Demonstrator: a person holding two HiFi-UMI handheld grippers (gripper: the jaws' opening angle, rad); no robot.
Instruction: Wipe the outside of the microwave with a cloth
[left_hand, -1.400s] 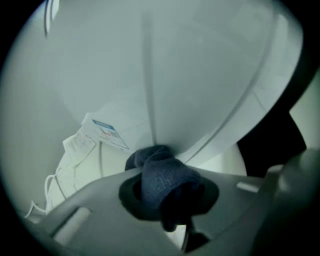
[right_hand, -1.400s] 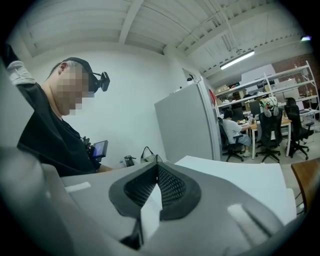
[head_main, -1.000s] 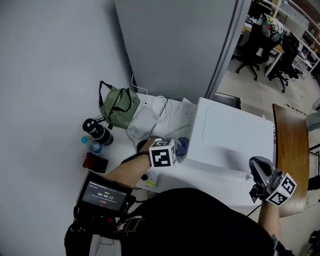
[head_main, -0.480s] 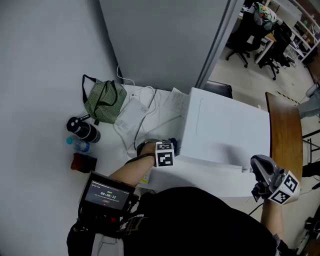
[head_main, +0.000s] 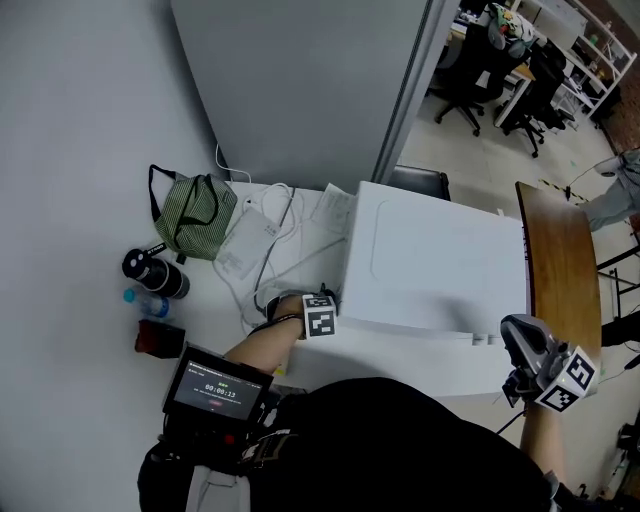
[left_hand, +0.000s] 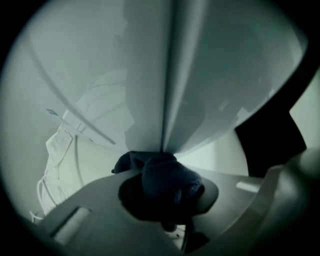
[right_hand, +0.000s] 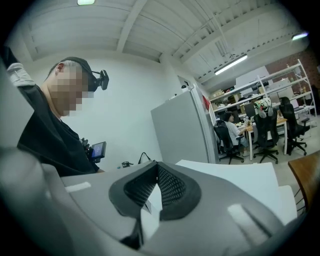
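The white microwave (head_main: 430, 250) is seen from the head view standing on a white table (head_main: 300, 255), with a green striped bag (head_main: 190, 213) and a black bottle (head_main: 150, 272) set well apart on the left. The left gripper (left_hand: 167, 190) is held at the microwave's front left corner; only its marker cube is made out from above. Its own view shows what is hidden there: a dark blue cloth (left_hand: 160, 172) is clamped in the jaws and pressed against the vertical corner edge. The right gripper (right_hand: 156, 167) is held off the microwave's right front corner, near a wooden table (head_main: 560, 260). In the right gripper view its jaws are seen closed tip to tip, with nothing between them.
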